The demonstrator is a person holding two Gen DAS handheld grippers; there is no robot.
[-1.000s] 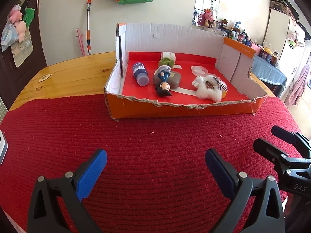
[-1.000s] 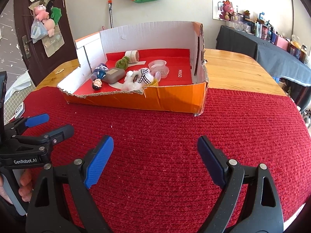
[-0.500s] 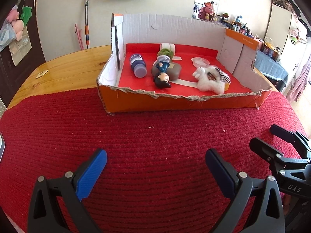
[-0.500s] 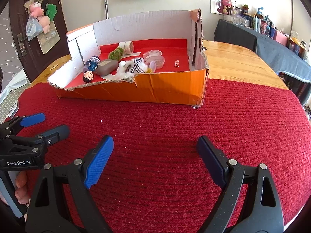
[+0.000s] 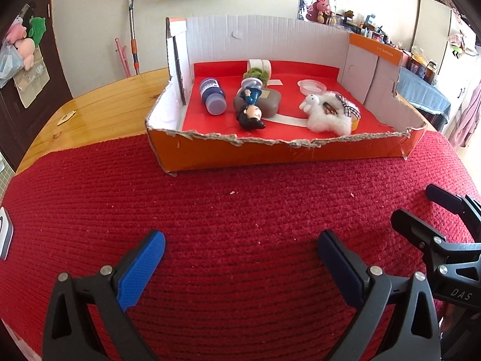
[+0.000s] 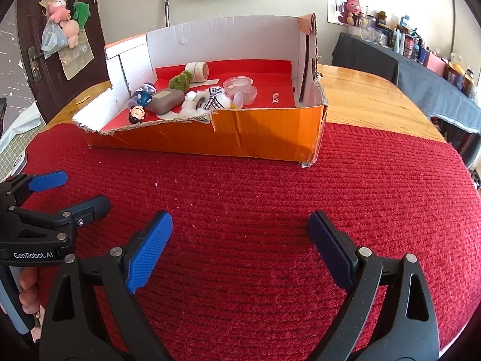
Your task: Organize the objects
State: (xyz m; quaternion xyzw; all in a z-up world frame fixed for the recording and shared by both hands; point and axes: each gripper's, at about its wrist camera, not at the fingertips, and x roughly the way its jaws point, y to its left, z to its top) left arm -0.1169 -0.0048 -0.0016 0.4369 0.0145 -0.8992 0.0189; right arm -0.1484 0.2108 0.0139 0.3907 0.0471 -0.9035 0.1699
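An orange cardboard box (image 5: 270, 153) with a torn front wall stands on the red knitted mat (image 5: 240, 204). Inside lie a blue bottle (image 5: 212, 96), a doll figurine (image 5: 251, 111) on a grey case (image 5: 269, 103), a white plush (image 5: 329, 114), a clear lidded cup (image 5: 311, 85), a green tuft (image 5: 255, 74) and a tape roll (image 5: 261, 66). My left gripper (image 5: 240, 240) is open above the mat, short of the box. My right gripper (image 6: 240, 219) hovers beside it, its jaws opening with nothing between them. The box (image 6: 255, 138) sits ahead of both.
The mat covers the near part of a wooden table (image 5: 99, 111), whose bare top runs behind and beside the box. A white device (image 5: 4, 234) lies at the mat's left edge. A dark-draped side table (image 6: 421, 72) crowded with bottles stands at the right.
Both views have tipped slightly, so the box sits a little higher in the picture. The right jaws have spread a touch wider. Nothing was taken hold of or moved.
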